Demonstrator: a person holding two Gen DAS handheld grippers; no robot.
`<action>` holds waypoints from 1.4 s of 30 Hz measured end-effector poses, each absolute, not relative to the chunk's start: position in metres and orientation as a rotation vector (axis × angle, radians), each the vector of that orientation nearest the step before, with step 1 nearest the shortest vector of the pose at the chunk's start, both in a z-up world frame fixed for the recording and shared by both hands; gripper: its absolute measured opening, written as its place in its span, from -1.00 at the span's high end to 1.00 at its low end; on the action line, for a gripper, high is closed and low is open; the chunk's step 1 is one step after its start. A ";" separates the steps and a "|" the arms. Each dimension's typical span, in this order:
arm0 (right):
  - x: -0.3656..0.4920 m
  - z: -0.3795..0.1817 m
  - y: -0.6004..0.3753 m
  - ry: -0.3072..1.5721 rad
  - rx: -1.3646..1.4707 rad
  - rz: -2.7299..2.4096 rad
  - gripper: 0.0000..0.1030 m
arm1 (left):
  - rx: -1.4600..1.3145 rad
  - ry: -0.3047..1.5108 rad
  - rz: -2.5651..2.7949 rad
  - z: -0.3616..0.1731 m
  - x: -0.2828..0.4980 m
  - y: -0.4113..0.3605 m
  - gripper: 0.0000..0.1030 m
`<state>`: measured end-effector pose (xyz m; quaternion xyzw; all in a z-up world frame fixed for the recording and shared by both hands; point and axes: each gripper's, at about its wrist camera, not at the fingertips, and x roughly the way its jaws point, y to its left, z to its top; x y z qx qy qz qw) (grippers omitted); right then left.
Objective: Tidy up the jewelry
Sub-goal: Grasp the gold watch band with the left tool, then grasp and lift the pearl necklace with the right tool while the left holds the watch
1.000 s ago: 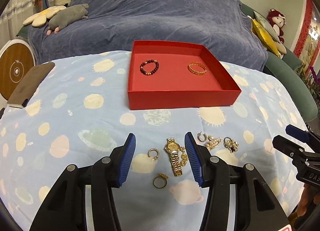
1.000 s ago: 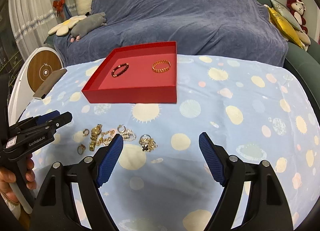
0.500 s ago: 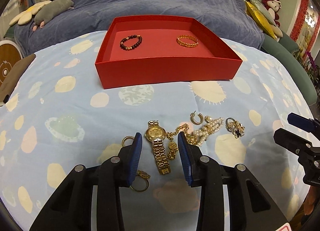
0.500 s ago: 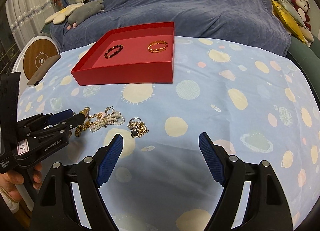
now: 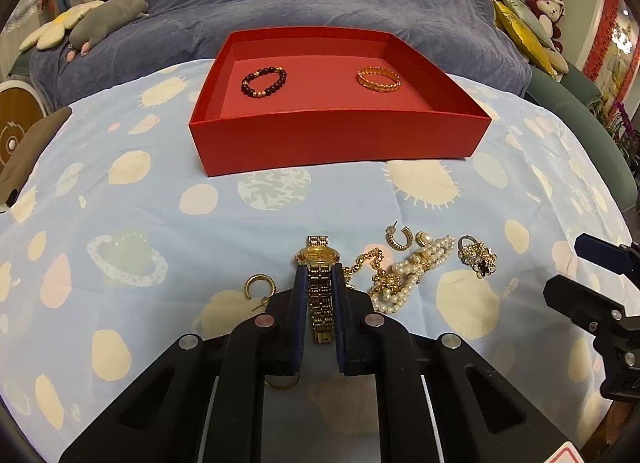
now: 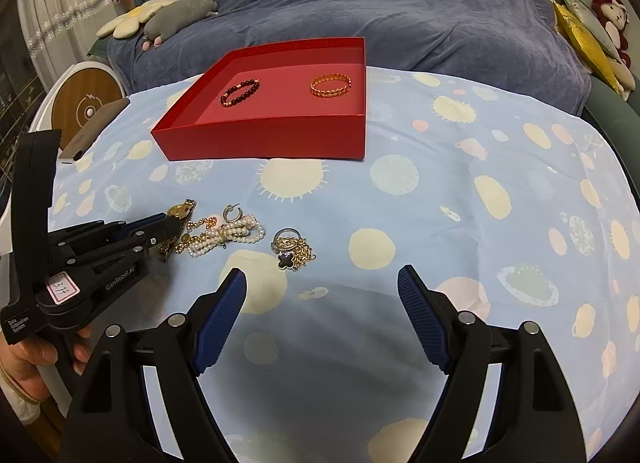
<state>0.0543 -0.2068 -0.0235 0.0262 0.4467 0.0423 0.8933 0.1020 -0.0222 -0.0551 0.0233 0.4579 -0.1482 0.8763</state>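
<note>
On the left of the left wrist view there's a gold hoop earring (image 5: 258, 286) lying on the spotted blue cloth (image 5: 120, 223), just beside the left gripper (image 5: 320, 287). That gripper is bottom center, pads squeezed onto the band of the gold watch (image 5: 319, 263), watch face sticking out past the tips. Right of it is a tangle of pearl strand (image 5: 412, 271) and gold chain, then a clover pendant piece (image 5: 478, 259). Upper center sits the red tray (image 5: 336, 143) with a dark bead bracelet (image 5: 264, 82) and gold bangle (image 5: 379, 79) inside. In the other view, the right gripper (image 6: 322, 295) is at the bottom with fingers spread wide, nothing between them, clear of the cloth.
</note>
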 end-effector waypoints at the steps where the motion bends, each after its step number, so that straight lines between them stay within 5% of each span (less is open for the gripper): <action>1: 0.054 -0.024 -0.206 0.927 0.054 0.089 -0.47 | 0.038 0.951 -0.312 -0.052 0.102 -0.020 0.82; 12: 0.059 -0.029 -0.171 0.938 0.022 0.191 -0.27 | -0.046 0.882 -0.325 -0.011 0.094 0.007 0.82; 34: 0.115 -0.056 -0.143 0.915 -0.045 0.407 -0.26 | -0.083 0.881 -0.328 -0.003 0.093 0.037 0.82; 38: 0.110 -0.059 -0.141 0.977 -0.025 0.448 -0.02 | -0.088 0.886 -0.332 -0.004 0.093 0.040 0.82; 40: 0.101 -0.061 -0.137 1.019 -0.039 0.481 0.38 | -0.092 0.887 -0.332 -0.005 0.093 0.042 0.82; 42: 0.089 -0.062 -0.134 1.032 -0.073 0.494 0.41 | -0.093 0.887 -0.330 -0.005 0.093 0.044 0.82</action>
